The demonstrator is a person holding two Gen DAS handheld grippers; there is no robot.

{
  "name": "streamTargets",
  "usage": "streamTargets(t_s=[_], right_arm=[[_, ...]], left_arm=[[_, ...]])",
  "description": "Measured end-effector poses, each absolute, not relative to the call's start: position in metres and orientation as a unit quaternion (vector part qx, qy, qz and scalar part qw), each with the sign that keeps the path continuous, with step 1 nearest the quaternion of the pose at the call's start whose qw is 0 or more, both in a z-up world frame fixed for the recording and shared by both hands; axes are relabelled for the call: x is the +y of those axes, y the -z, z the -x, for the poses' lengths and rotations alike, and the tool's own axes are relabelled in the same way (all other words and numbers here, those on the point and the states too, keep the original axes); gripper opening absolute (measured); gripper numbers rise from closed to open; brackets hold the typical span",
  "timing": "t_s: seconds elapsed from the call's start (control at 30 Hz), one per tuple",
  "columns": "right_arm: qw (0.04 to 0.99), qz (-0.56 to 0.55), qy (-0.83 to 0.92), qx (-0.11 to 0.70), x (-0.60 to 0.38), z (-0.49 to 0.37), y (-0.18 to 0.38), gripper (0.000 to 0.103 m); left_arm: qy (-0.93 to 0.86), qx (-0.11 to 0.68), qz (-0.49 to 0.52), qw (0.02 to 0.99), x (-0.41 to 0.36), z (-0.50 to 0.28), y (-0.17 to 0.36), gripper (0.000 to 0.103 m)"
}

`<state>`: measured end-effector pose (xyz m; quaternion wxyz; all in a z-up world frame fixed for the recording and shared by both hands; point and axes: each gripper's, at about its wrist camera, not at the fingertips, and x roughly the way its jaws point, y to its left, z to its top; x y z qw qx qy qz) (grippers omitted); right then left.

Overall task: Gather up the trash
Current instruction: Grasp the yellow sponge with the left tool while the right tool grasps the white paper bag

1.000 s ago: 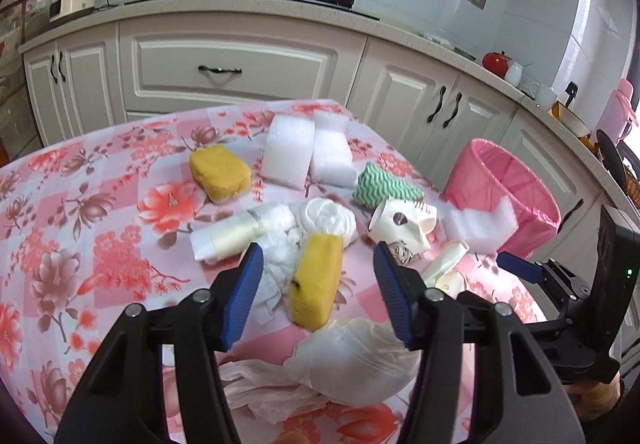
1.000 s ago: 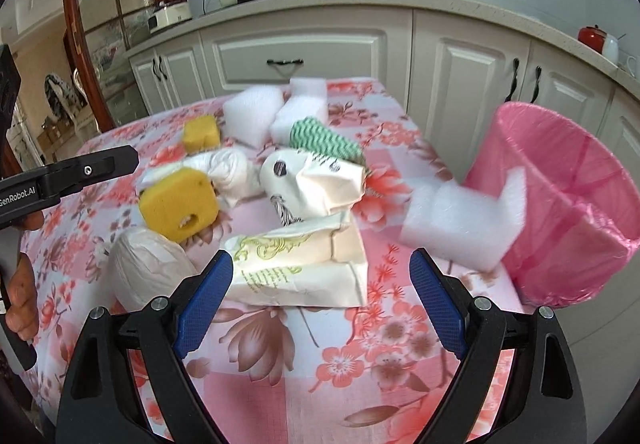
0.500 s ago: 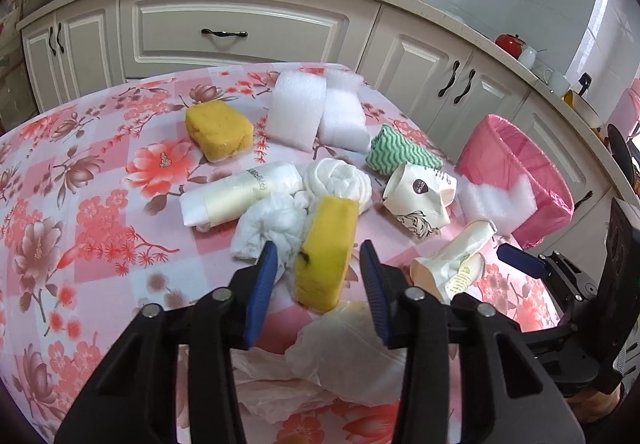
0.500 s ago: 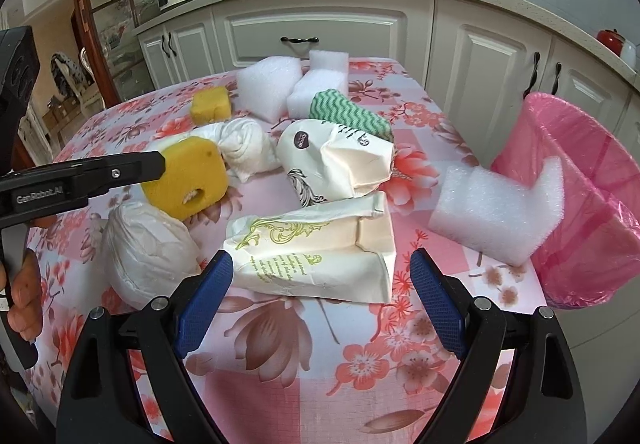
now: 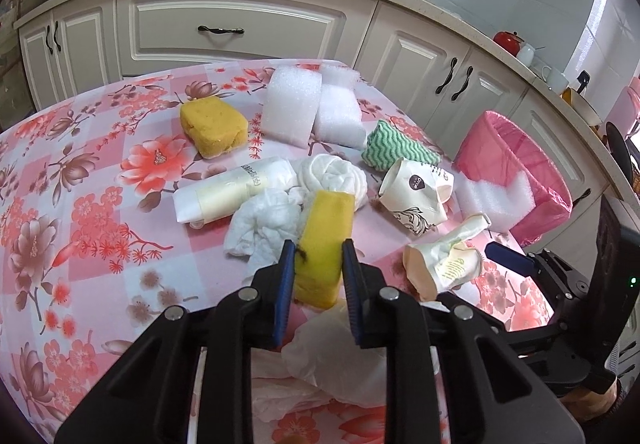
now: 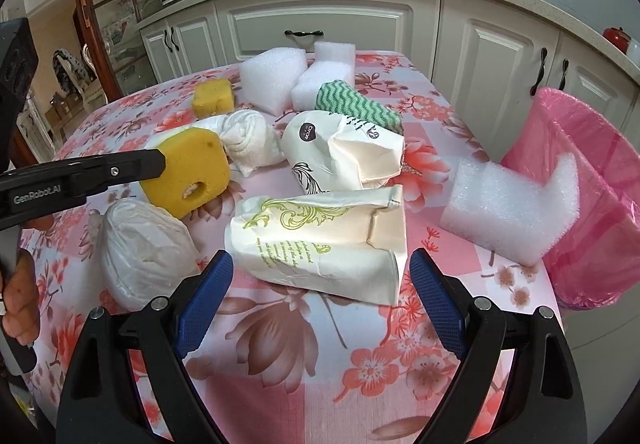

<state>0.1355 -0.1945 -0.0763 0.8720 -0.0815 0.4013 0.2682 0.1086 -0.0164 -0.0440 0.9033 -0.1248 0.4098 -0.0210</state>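
Two grippers: both over the flowered tablecloth (image 5: 80, 172), each pointing down and forward at the litter.
Left gripper (image 5: 318, 264): jaws have just been closing and now pinch the near yellow sponge (image 5: 324, 244) across its narrow faces; blue pads pressed to both sides.
Sponge position: standing on edge among the white crumpled tissue (image 5: 264, 224) and a knotted white cloth (image 5: 332, 176); whether it has left the table I cannot tell.
Sponge long axis: runs away from the left fingers, roughly in line with them; only its near end is gripped.
Sponge appearance: yellow, porous, rounded corners, a dark speck by the left pad; in the right wrist view its broad face (image 6: 188, 172) shows a hole.
Right gripper (image 6: 320, 284): jaws spread wide, holding nothing; the flattened paper cup with green print (image 6: 320, 240) lies just ahead, between the fingers' line, its long axis crosswise to them.
Pink bin (image 5: 516, 172): lined, off the table's right edge, beyond the right gripper (image 5: 516, 264).
Governing relation: bin lies right of the held sponge, across the cups; judged, the carry must cross the right gripper's side, which is the nearer to the bin.
Other trash: second yellow sponge (image 5: 212, 126), white foam blocks (image 5: 292, 104), green-striped cloth (image 5: 396, 152), crushed white cup (image 5: 416, 196), foam piece (image 6: 508, 208) against the bin.
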Motion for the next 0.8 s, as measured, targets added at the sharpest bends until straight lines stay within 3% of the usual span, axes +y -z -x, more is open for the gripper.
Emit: streamTargets(t_s=[0.8], right_arm=[[0.871, 0.065, -0.25, 0.417, -0.181, -0.149, 0.082, 0.084]], left_arm=[[0.018, 0.4, 0.126, 0.908, -0.014, -0.108, 0.034, 0.022]])
